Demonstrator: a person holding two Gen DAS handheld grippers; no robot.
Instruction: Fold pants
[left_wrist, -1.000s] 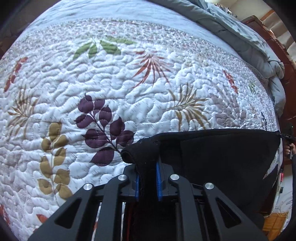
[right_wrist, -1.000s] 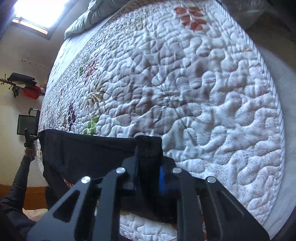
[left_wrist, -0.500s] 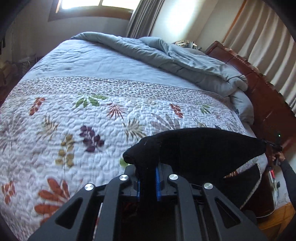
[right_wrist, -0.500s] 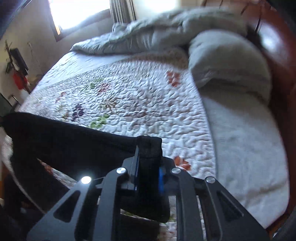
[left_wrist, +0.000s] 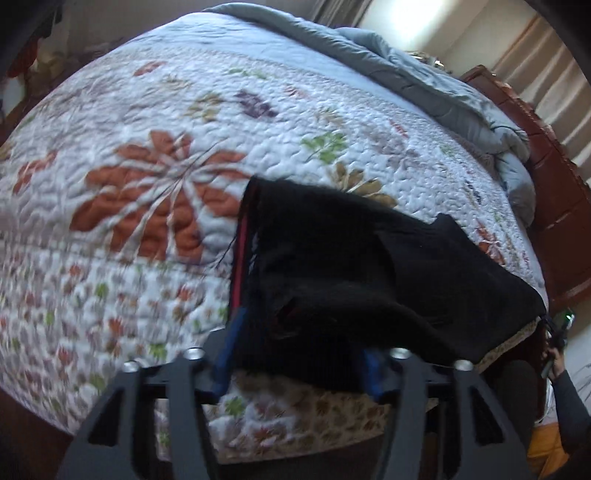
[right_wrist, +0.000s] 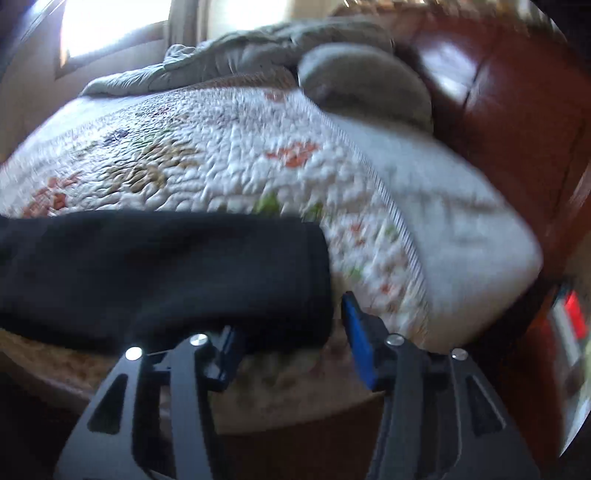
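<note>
bed: the floral quilt (left_wrist: 155, 155) covers most of both views; a grey duvet (left_wrist: 424, 74) is bunched at the far side, a grey pillow (right_wrist: 365, 81) lies far right against the dark wooden headboard (right_wrist: 517, 110).
pants: the black pants (left_wrist: 351, 266) lie in a bunched band along the near edge of the quilt, running from one gripper to the other; a red strip shows along their left end in the left wrist view.
weight: likely light to middling, a thick fleecy-looking cloth.
stiffness: soft and limp by my reading; it slumps into humps and will sag wherever it is not held.
slip: a matte nap, so probably not slippery between the pads, though doubled layers may slide over each other.
fragility: none to fear; creasing is the only risk.
where to grip: I would take the two end corners of the band, pinching all layers together at the hem, so the cloth hangs straight between the hands.
left gripper (left_wrist: 295, 354): jaws apart and opening; the left end of the pants sits between the blue pads, seemingly unpressed, though the left pad lies close to the cloth.
right gripper (right_wrist: 291, 343): jaws apart and opening; the right end of the pants (right_wrist: 166, 273) lies over the left pad, clear of the right one.
blur: both views are smeared, so finer folds cannot be told.
</note>
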